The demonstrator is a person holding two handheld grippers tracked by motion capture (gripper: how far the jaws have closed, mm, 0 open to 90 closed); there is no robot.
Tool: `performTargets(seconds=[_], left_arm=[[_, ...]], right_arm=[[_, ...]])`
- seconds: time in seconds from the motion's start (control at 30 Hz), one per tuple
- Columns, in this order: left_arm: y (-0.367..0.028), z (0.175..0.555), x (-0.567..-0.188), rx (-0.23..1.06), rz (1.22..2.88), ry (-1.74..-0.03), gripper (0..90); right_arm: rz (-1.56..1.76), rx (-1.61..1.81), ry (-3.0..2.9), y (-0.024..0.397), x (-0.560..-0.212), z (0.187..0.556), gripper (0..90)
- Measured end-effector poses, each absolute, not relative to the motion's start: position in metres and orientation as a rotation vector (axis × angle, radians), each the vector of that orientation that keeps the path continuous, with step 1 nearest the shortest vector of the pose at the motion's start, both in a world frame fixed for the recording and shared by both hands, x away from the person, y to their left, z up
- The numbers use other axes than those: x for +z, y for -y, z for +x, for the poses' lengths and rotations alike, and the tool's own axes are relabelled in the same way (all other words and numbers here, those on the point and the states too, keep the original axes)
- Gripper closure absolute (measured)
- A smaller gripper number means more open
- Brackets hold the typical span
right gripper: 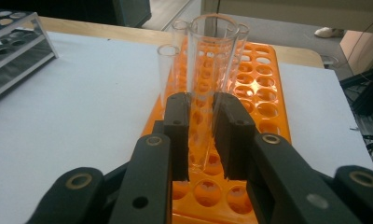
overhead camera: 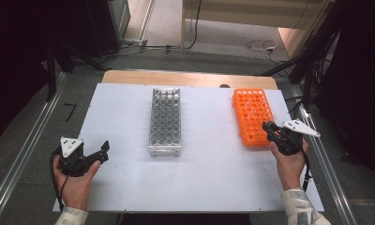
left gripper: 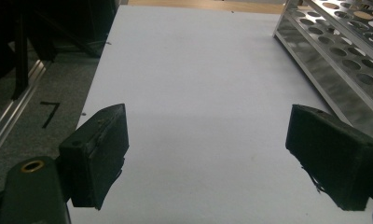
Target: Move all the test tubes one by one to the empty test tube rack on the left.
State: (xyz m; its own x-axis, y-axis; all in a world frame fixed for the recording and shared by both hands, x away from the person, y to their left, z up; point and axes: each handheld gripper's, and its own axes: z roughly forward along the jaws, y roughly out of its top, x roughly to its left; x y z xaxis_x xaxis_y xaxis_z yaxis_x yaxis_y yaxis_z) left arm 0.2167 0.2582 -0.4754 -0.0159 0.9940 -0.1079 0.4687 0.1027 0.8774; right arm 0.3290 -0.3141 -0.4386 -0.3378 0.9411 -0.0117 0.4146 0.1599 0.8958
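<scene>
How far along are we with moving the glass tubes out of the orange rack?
Early. The right gripper is shut on one glass tube above the orange rack; a few more tubes stand in that rack. The metal rack shows no tubes in its visible holes. The left gripper waits open over the white table, holding nothing. Nearly everything is left.

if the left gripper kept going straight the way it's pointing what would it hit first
Probably nothing soon. The left gripper, jaws open, points along the bare white table top. The metal rack sits off to one side of that line, though depth is hard to judge.
</scene>
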Motion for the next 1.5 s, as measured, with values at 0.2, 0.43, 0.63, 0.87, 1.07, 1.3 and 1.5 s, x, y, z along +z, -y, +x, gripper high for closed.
performTargets(seconds=[0.2, 0.43, 0.63, 0.87, 1.07, 1.3, 1.5], left_arm=[[-0.258, 0.217, -0.475, 0.831, 1.481, -1.581, 13.5], [-0.255, 0.218, -0.472, 0.819, 1.480, -1.562, 13.4], [-0.250, 0.223, -0.468, 0.796, 1.494, -1.551, 13.7], [-0.235, 0.227, -0.462, 0.772, 1.522, -1.502, 13.7], [-0.217, 0.231, -0.458, 0.760, 1.557, -1.446, 13.7], [-0.197, 0.236, -0.454, 0.733, 1.585, -1.394, 14.6], [-0.180, 0.241, -0.452, 0.710, 1.627, -1.361, 14.6]], right_arm=[[1.247, 1.144, -1.867, 0.306, -0.432, 0.321, 73.4], [1.223, 1.161, -1.884, 0.299, -0.429, 0.313, 73.4], [1.202, 1.169, -1.910, 0.292, -0.430, 0.310, 73.5], [1.160, 1.177, -1.955, 0.277, -0.431, 0.308, 73.4], [1.134, 1.182, -1.986, 0.265, -0.431, 0.307, 73.4], [1.104, 1.186, -2.022, 0.253, -0.432, 0.305, 73.4], [1.074, 1.195, -2.054, 0.240, -0.433, 0.304, 73.4]])
